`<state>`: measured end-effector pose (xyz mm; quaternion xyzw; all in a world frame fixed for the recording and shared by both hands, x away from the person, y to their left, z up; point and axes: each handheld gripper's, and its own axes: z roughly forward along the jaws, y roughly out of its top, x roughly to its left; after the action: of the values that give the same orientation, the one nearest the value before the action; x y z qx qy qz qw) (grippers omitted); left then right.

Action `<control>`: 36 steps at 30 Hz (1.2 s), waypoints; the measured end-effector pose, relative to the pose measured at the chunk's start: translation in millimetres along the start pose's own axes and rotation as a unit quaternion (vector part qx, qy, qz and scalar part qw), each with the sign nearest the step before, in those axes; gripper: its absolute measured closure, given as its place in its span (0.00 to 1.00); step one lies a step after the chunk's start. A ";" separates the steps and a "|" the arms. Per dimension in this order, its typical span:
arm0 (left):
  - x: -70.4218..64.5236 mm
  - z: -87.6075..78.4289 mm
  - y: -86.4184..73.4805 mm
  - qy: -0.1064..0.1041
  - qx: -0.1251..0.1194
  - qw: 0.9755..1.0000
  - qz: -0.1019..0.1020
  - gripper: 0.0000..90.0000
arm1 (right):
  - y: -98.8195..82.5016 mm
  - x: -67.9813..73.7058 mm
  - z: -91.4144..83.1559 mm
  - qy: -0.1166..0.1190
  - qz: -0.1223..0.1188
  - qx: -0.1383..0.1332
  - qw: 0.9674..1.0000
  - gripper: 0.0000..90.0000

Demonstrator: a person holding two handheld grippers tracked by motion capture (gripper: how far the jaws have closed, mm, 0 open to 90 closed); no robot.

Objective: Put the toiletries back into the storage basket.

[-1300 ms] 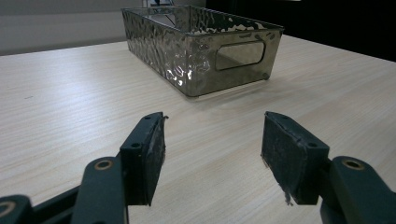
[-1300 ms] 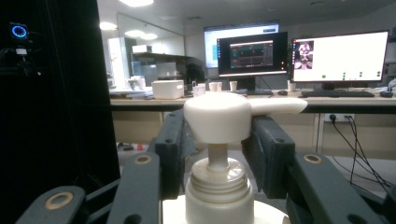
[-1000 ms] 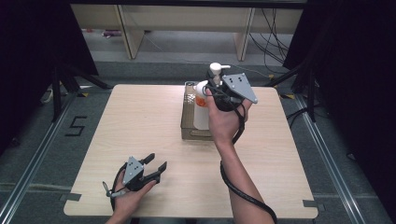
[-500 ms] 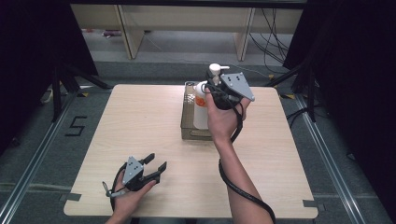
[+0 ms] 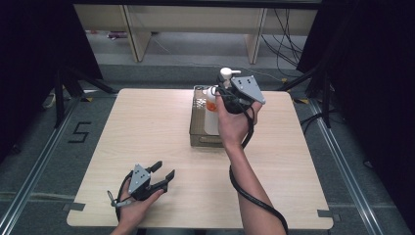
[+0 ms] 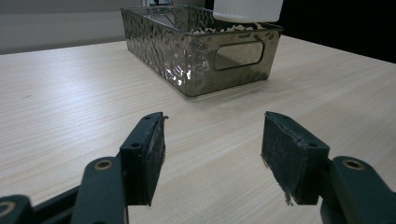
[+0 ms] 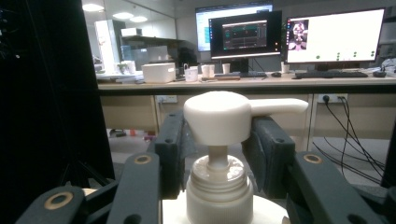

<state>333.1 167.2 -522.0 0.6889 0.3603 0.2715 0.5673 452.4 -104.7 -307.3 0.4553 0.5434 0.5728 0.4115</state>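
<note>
My right gripper (image 5: 221,90) is shut on the neck of a white pump bottle (image 5: 211,111) with an orange label. It holds the bottle upright over a shiny hammered-metal basket (image 5: 196,122) at the table's far middle. In the right gripper view the jaws close on both sides of the bottle (image 7: 217,186) just under its pump head (image 7: 219,114). In the left gripper view the bottle's ribbed white base (image 6: 247,8) hangs just above the basket's rim (image 6: 196,60). My left gripper (image 5: 164,172) lies near the front left edge, open and holding nothing (image 6: 212,154).
The wooden table (image 5: 137,127) is bare between the left gripper and the basket. The right gripper's cable (image 5: 249,193) trails down along the forearm. Beyond the table stand a desk with monitors (image 7: 289,39) and dark stands at both sides.
The right hand and the bottle have shifted very slightly left over the basket. The left gripper has not moved.
</note>
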 end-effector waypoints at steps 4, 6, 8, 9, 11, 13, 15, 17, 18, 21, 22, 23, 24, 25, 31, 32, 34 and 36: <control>-0.2 0.0 0.0 0.000 0.000 1.000 0.000 0.43 | -1.2 -1.2 1.3 -0.001 0.003 0.002 1.000 0.67; -0.3 0.0 0.0 -0.001 0.000 1.000 0.000 0.43 | -2.3 -1.4 1.9 -0.005 0.001 0.010 1.000 0.67; -0.3 -0.1 0.0 -0.001 0.000 1.000 0.000 0.43 | -3.6 -1.7 3.1 -0.004 0.006 0.006 1.000 0.67; -0.3 -0.1 0.0 -0.001 0.000 1.000 0.000 0.43 | -4.1 -2.5 3.5 -0.005 0.002 0.007 1.000 0.67; -0.3 0.1 0.0 -0.001 0.001 1.000 0.000 0.43 | -5.2 -2.3 4.3 -0.005 0.003 0.008 1.000 0.67; -0.3 0.1 0.0 -0.001 0.000 1.000 0.001 0.43 | -5.6 -2.5 4.9 -0.006 -0.003 0.008 1.000 0.67; -0.3 -0.1 0.0 -0.001 0.001 1.000 0.001 0.43 | -5.7 -1.4 5.6 -0.003 0.002 0.010 1.000 0.67; -0.3 0.0 0.0 -0.001 0.000 1.000 0.000 0.43 | -5.6 -1.5 6.0 -0.003 0.001 0.010 1.000 0.67; -0.3 0.0 0.0 -0.001 0.000 1.000 0.001 0.43 | -5.5 -2.0 6.4 -0.003 -0.002 0.009 1.000 0.67; -0.3 0.0 0.0 -0.002 0.000 1.000 0.001 0.43 | -5.8 -2.4 6.9 -0.006 -0.002 0.013 1.000 0.67; -0.3 0.0 0.0 -0.001 0.000 1.000 0.001 0.43 | -6.1 -2.6 7.3 -0.006 -0.001 0.013 1.000 0.67; -0.3 -0.1 0.0 -0.001 0.000 1.000 0.000 0.43 | -6.4 -2.9 7.8 -0.006 -0.002 0.011 1.000 0.67; -1.7 -2.2 0.2 0.006 0.012 1.000 -0.006 0.43 | -6.8 -2.8 7.9 -0.007 -0.001 0.013 1.000 0.67; -1.6 -2.1 0.2 0.005 0.011 1.000 -0.005 0.43 | -7.2 -2.9 8.4 -0.008 -0.001 0.013 1.000 0.67; -1.8 -2.2 0.2 0.005 0.012 1.000 -0.005 0.43 | -11.3 -2.2 9.0 -0.006 0.003 0.017 1.000 0.67; -1.7 -2.2 0.3 0.006 0.012 1.000 -0.004 0.43 | -12.1 -3.1 9.1 -0.006 -0.003 0.017 1.000 0.67; -0.4 -0.8 0.3 0.000 0.004 1.000 0.003 0.43 | -14.3 -2.3 8.9 -0.006 0.000 0.021 1.000 0.67; -0.2 0.0 0.0 -0.002 0.000 1.000 0.002 0.43 | -16.3 -2.2 9.2 -0.005 0.000 0.023 1.000 0.67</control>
<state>333.0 166.9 -522.0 0.6906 0.3575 0.2710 0.5673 461.5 -103.4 -323.7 0.4677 0.5545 0.5575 0.4036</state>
